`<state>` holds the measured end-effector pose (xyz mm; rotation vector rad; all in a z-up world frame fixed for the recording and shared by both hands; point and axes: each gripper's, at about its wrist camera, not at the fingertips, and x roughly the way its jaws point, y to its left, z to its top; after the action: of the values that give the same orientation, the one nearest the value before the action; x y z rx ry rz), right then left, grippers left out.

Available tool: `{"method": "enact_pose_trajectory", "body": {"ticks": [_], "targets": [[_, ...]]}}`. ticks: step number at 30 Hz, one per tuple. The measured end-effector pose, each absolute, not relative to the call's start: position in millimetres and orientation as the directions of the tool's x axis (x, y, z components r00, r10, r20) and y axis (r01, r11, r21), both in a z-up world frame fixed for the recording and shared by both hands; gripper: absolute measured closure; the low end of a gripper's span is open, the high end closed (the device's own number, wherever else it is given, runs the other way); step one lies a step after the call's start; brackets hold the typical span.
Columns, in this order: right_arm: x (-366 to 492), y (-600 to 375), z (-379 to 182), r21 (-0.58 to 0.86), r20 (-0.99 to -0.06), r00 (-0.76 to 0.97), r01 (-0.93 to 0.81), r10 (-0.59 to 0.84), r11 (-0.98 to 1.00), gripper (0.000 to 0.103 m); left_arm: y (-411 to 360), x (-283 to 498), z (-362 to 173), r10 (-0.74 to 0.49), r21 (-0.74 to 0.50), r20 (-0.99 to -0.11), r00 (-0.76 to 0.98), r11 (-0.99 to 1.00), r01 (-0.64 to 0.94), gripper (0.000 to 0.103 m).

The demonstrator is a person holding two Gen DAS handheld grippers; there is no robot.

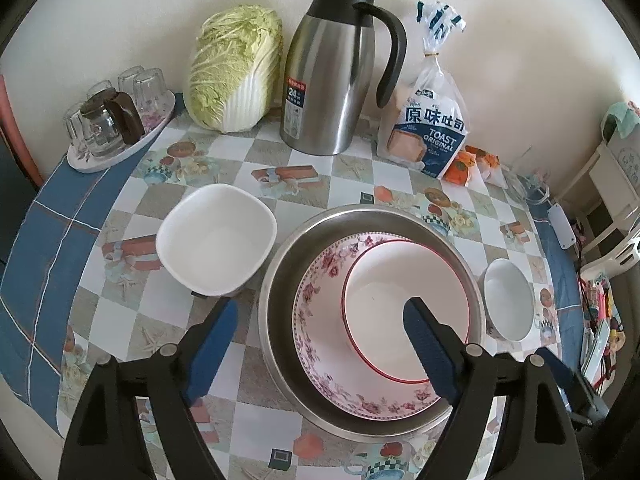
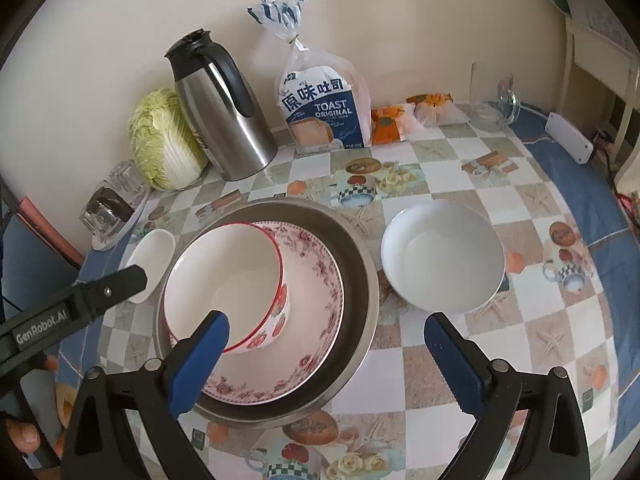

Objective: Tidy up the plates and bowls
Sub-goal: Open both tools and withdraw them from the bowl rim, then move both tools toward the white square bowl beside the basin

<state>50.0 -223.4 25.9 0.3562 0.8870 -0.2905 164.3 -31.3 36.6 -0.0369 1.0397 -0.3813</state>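
Three nested vessels at table centre: steel basin (image 1: 280,280) holds floral plate (image 1: 316,320), which holds red-rimmed bowl (image 1: 384,312). We note white square bowl (image 1: 216,238) just left of basin, small round bowl (image 1: 508,300) just right of it. Left gripper (image 1: 320,344) spread wide, grasping nothing, one finger over red-rimmed bowl. Right gripper (image 2: 326,358) likewise wide apart, empty. We read "TOAST ORIGINAL" on bread bag (image 2: 320,112), "24" on thermos (image 1: 332,80) label, "GenRobot.AI" on left gripper body.
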Motion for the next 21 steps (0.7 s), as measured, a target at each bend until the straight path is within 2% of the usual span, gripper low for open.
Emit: {"method": "enact_pose_trajectory", "body": {"ticks": [4,21], "targets": [[47,-223,23,0.198,-0.797,0.597,0.394,-0.087,0.898,0.001,-31,164,35,-0.312,-0.201,-0.837,0.450,0.939,0.279,0.013],[54,-214,19,0.183,-0.793,0.603,0.370,-0.086,0.911,0.000,-8,171,36,-0.269,-0.188,-0.819,0.507,0.960,0.206,0.011]]}}
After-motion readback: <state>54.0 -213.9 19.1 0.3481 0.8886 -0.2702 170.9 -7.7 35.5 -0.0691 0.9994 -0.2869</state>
